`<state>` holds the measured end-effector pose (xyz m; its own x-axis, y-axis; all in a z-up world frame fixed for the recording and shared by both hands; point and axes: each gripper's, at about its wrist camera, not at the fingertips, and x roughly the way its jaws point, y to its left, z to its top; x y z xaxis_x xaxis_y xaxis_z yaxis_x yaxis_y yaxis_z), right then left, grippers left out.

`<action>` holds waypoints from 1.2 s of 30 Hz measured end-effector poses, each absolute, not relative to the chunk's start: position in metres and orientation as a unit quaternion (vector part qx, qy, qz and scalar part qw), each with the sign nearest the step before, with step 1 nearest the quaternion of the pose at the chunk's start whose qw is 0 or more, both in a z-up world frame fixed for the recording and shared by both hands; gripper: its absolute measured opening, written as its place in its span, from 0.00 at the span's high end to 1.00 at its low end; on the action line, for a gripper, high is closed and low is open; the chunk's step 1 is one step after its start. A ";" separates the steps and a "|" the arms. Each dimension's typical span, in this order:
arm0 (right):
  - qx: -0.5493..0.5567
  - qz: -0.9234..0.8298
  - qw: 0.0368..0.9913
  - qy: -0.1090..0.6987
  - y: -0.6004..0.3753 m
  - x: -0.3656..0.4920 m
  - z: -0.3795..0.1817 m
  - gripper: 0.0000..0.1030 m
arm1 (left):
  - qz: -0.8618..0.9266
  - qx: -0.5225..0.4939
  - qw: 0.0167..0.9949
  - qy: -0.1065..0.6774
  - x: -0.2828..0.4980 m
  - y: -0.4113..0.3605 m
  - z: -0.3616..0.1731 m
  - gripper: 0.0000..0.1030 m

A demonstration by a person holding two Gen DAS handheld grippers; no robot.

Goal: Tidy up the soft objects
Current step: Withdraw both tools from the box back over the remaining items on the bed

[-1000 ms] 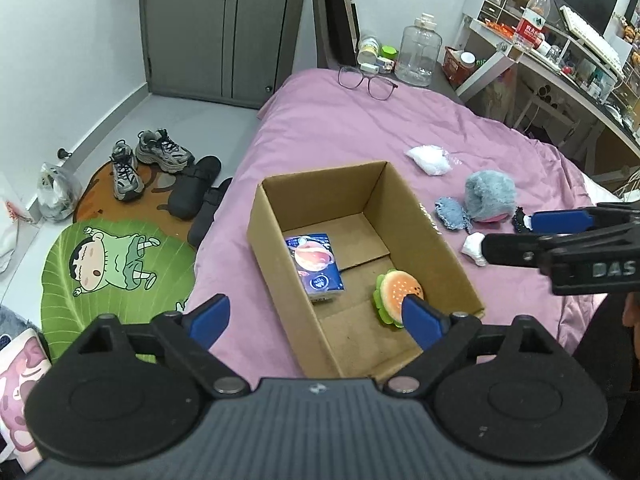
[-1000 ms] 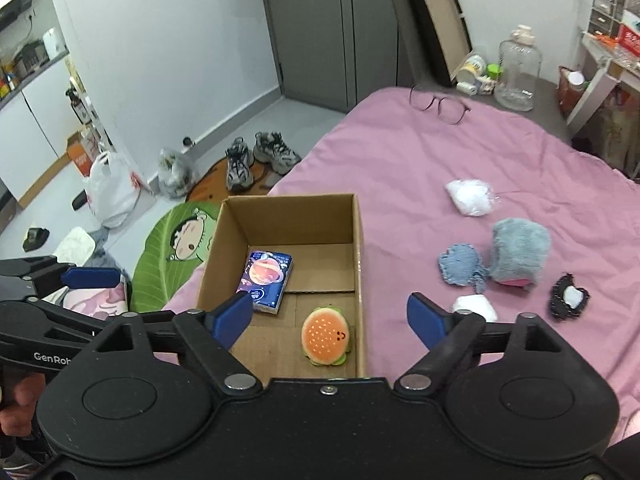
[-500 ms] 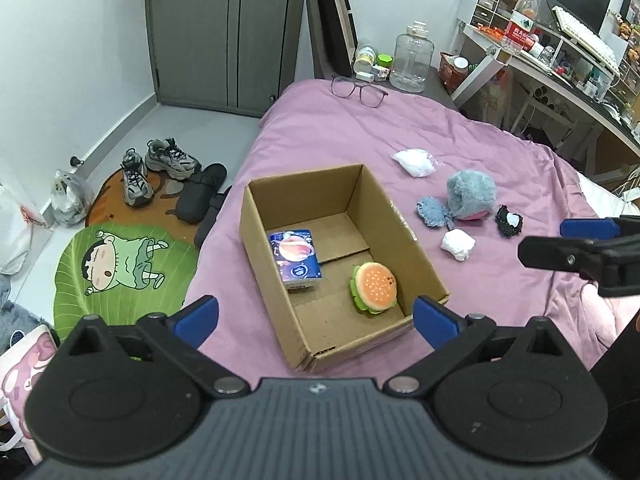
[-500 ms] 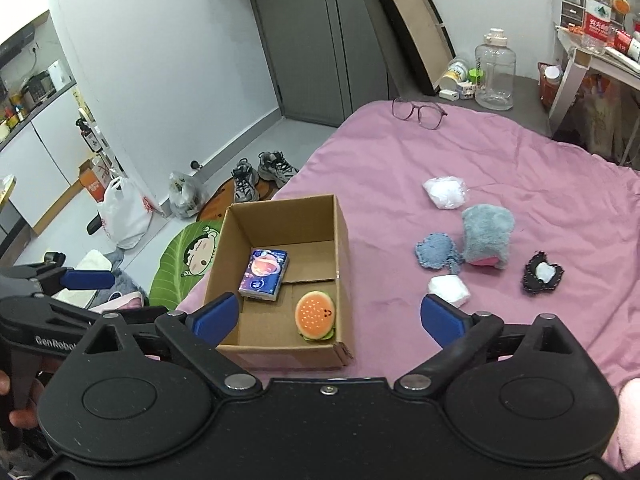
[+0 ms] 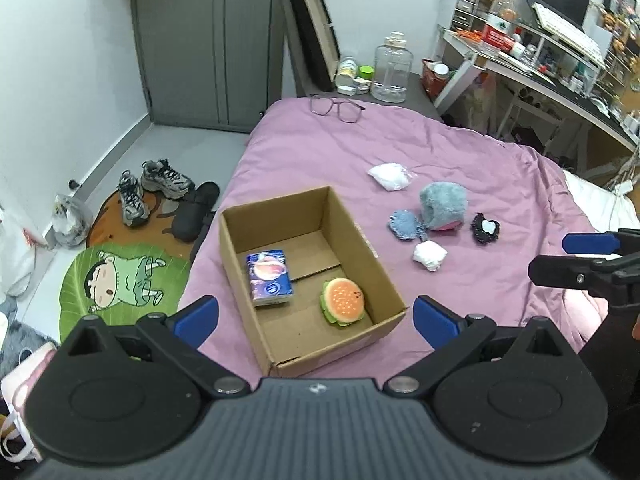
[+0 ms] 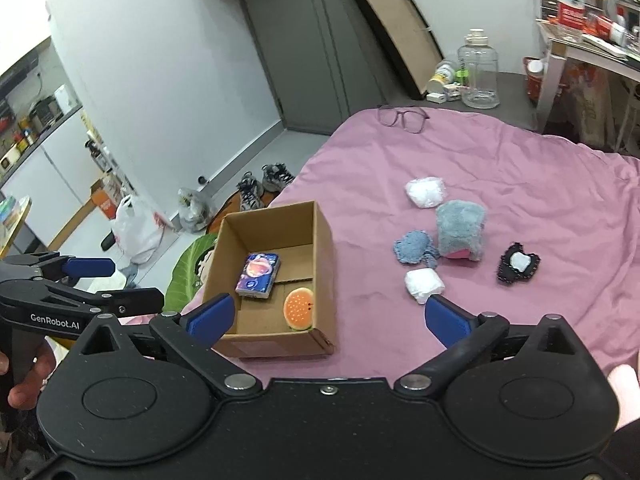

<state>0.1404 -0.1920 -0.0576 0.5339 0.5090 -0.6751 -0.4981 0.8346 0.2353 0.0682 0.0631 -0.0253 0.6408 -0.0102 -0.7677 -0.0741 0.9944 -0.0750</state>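
Above the bed, I hold both the left gripper [image 5: 314, 316] and right gripper [image 6: 326, 316] spread, empty. Cardboard box [image 6: 322, 236] holds two items; five soft toys [image 6: 460, 232] lie beside it. Risk: fluffy fabric slipping from a shallow pinch.

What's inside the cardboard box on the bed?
Inside the cardboard box lie two things: a blue tissue pack and a squishy hamburger toy, side by side on the bottom. The near wall hides a strip of the floor in the right wrist view.
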 end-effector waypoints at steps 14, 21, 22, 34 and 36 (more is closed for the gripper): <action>0.036 0.246 0.883 0.398 -0.234 0.167 -0.072 0.00 | -0.018 -0.036 0.906 0.422 0.106 0.027 -0.028 0.00; 0.033 0.226 0.886 0.404 -0.253 0.186 -0.082 0.00 | -0.046 -0.035 0.900 0.432 0.138 0.009 -0.040 0.01; 0.035 0.222 0.887 0.404 -0.257 0.189 -0.084 0.00 | -0.051 -0.035 0.899 0.434 0.142 0.006 -0.042 0.01; 0.048 0.198 0.886 0.416 -0.280 0.229 -0.108 0.06 | -0.091 -0.029 0.886 0.454 0.188 -0.027 -0.069 0.03; 0.050 0.195 0.885 0.420 -0.284 0.236 -0.113 0.07 | -0.099 -0.026 0.884 0.456 0.195 -0.032 -0.074 0.04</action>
<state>0.2360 -0.2836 -0.1129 0.5718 0.3863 -0.7237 -0.3028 0.9193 0.2514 0.1946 -0.0322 -0.0737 0.5636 -0.1993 -0.8016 0.1513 0.9789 -0.1371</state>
